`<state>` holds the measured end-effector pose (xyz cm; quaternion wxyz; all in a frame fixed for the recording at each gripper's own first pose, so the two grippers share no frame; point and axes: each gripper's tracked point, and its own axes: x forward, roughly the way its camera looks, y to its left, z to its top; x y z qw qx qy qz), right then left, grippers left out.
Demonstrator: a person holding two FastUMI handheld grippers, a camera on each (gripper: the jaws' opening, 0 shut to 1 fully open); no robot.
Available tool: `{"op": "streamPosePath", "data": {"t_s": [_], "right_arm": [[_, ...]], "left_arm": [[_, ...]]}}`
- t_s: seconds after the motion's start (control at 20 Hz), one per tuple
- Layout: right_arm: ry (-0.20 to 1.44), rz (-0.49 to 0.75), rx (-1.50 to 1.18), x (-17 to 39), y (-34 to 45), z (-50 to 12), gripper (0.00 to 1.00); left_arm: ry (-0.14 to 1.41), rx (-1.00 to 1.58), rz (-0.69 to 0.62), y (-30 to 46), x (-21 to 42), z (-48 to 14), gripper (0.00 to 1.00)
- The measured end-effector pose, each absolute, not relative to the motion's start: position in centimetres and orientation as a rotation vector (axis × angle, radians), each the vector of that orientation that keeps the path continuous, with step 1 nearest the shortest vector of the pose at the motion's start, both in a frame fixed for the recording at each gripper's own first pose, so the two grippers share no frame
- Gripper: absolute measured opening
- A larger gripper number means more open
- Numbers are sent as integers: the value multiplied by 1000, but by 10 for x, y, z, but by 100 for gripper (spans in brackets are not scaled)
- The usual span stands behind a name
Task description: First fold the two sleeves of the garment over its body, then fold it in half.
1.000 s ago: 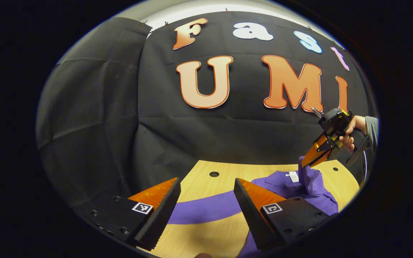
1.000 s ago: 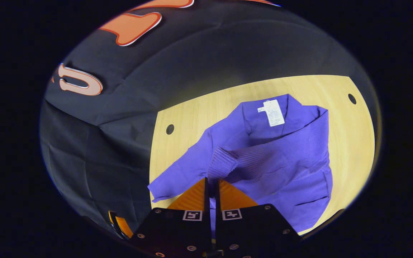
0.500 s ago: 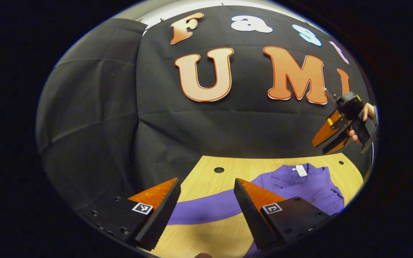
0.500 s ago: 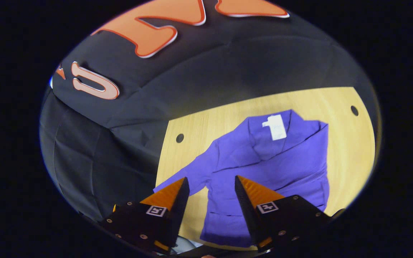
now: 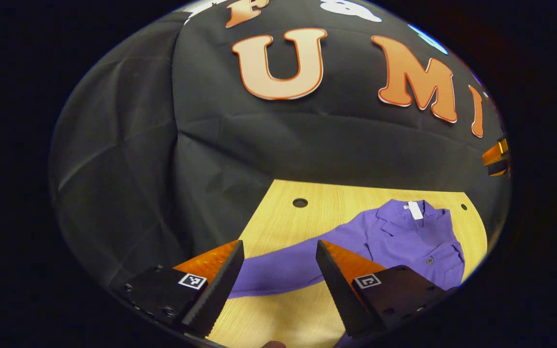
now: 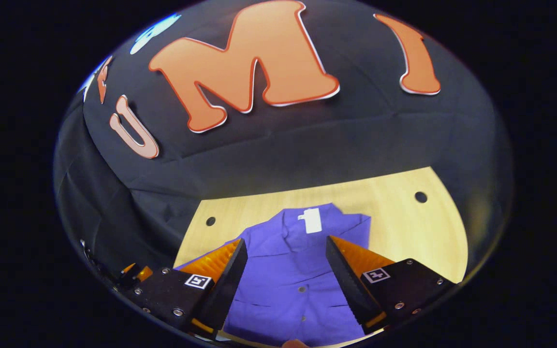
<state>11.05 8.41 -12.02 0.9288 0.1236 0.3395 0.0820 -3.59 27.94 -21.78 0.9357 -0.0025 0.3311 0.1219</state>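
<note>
Purple button-front garment with white neck label (image 6: 288,270) lay flat on light wooden surface (image 5: 317,203), collar toward black cloth wall. One long sleeve (image 5: 283,268) stretched out sideways from garment body, not folded over. Left gripper (image 5: 278,278): fingers apart, empty, poised just above that sleeve, likely lined up to pinch it for the fold. Right gripper (image 6: 285,273): fingers apart, empty, above garment body, holding nothing. Judged: sleeve fold on that side remained, then half-fold.
</note>
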Motion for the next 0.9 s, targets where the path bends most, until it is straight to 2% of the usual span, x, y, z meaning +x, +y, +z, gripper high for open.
{"op": "streamPosePath", "data": {"t_s": [0.4, 0.45, 0.65, 0.7, 0.75, 0.9], "right_arm": [[519, 75, 134, 76, 46, -95, 98], [495, 66, 124, 72, 42, -92, 98], [447, 18, 80, 53, 26, -87, 97], [444, 10, 79, 47, 25, -86, 100], [440, 1, 80, 42, 21, -86, 97], [418, -19, 84, 30, 17, -85, 97]], "left_arm": [[1064, -119, 241, 308, -24, -297, 96], [1110, -126, 250, 311, -24, -308, 93], [1250, -183, 240, 312, -16, -348, 96], [1284, -181, 245, 314, -17, -360, 97], [1315, -181, 244, 314, -18, -369, 97], [1394, -230, 242, 318, -23, -399, 97]]}}
